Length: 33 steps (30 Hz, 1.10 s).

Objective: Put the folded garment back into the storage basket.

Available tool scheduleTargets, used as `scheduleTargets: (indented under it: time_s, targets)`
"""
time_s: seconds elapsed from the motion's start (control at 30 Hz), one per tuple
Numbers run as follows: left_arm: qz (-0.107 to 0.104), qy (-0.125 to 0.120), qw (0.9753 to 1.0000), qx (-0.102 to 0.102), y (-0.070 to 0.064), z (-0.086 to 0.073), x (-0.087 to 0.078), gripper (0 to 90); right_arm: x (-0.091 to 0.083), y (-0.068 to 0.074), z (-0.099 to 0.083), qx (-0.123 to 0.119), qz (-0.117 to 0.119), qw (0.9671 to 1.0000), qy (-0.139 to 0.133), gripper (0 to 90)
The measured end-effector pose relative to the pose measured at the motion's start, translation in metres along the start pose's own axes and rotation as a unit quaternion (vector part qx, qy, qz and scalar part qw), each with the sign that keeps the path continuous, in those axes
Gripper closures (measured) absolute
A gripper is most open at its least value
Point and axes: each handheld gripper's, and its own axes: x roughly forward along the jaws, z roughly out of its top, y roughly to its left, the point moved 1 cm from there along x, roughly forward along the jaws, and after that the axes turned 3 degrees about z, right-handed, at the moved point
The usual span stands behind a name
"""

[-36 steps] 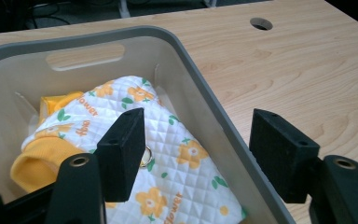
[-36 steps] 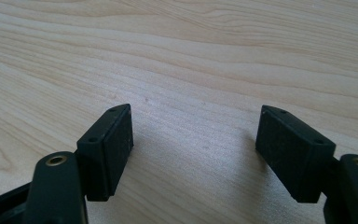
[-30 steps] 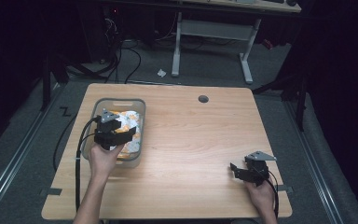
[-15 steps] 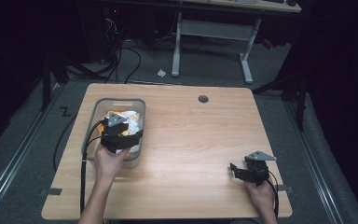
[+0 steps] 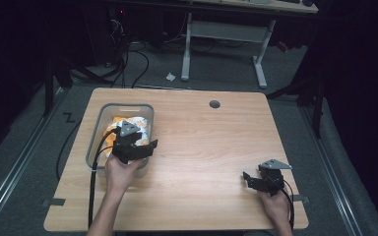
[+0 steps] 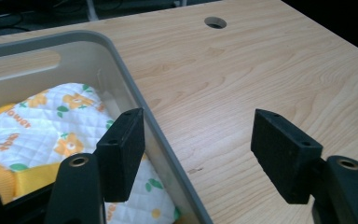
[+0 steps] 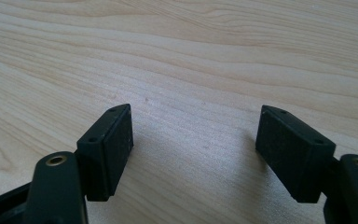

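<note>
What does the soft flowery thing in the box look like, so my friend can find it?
Start at the wooden table and look to its left side, where a grey plastic bin sits. Inside lies a quilted cloth, white with little orange flowers and green leaves and a yellow edge. It is the only soft, colourful thing there; the left claw hangs open over the bin's rim.

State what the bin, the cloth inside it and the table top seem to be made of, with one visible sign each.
Bin: probably plastic, grey, smooth moulded rim. Cloth: quilted fabric, stitched diamond pattern, orange flower print. Table top: wood or wood-look laminate, pale grain lines, matte.
</note>
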Motion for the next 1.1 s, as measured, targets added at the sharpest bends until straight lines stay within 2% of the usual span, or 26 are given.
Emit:
scheduleTargets:
  time_s: [0.53,0.77,1.1]
  targets:
    - [-0.021,0.003,0.9997,0.015,-0.019,-0.002,0.004,35.5,0.0,0.0,0.0,0.001,0.0,1.0,0.0,27.6]
    - [-0.033,0.003,0.9994,0.013,-0.026,-0.007,0.008,35.5,0.0,0.0,0.0,0.001,0.0,1.0,0.0,27.6]
    - [-0.036,0.009,0.999,0.027,-0.04,-0.014,0.014,35.4,0.0,0.0,0.0,0.0,0.0,1.0,0.0,27.6]
